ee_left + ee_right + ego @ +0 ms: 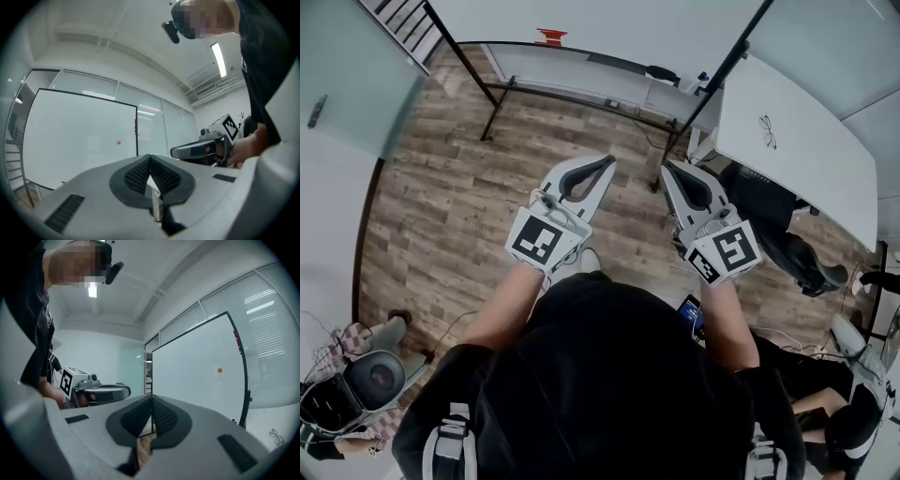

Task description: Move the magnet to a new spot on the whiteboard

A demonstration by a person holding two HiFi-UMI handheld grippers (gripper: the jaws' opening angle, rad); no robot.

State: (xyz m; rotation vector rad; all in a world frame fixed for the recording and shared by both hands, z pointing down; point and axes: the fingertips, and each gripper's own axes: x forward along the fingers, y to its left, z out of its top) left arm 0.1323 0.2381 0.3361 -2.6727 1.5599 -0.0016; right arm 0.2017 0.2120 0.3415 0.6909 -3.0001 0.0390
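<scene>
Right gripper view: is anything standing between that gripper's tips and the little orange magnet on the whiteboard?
No. In the right gripper view, only open air and bare whiteboard separate the shut right gripper from the magnet.

The bare left forearm (pixel 504 305) and right forearm (pixel 728 323) reach forward side by side, holding the grey-and-black left hand-held gripper (pixel 607 162) and the matching right hand-held gripper (pixel 667 168) level, near each other, each with jaws closed together on nothing.
</scene>
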